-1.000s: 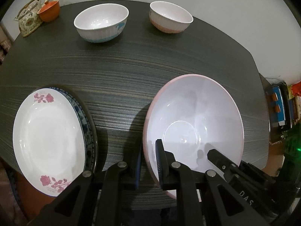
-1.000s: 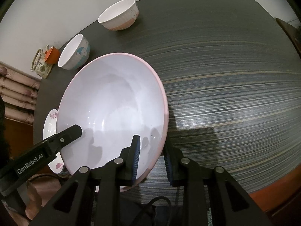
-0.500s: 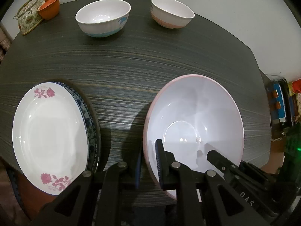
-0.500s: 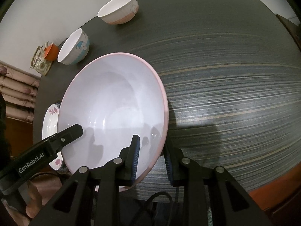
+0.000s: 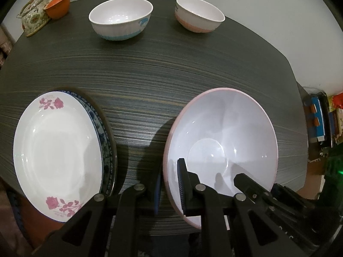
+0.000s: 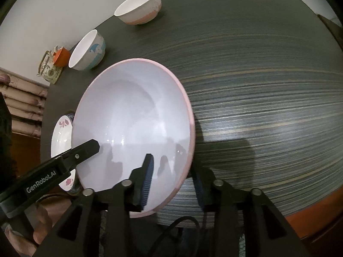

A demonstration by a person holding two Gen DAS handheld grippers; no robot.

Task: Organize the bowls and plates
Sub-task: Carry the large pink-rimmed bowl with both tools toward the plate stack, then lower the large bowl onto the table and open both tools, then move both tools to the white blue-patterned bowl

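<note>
Over table [image 5: 150, 81], pink bowl [image 5: 225, 132] — both hand-held grippers clamping.

Table [image 5: 171, 68]: dark top with fine grey and tan streaks, rounded corners, reddish-brown edge showing at the near side.

Teapot [image 5: 34, 19]: pale ceramic with a floral pattern and an arched handle; stands at the far left corner of the table, near the wall.

Orange cup [image 5: 58, 7]: small, tilted, resting against the teapot's right side.

Wall [image 5: 257, 0]: plain white, behind the table's far edge.

Shelf items [image 5: 319, 120]: blue, orange and red objects off the table's right edge, too blurred to identify.

Padded panel [image 6: 23, 107]: pinkish-beige with horizontal ridges, left of the table.
</note>
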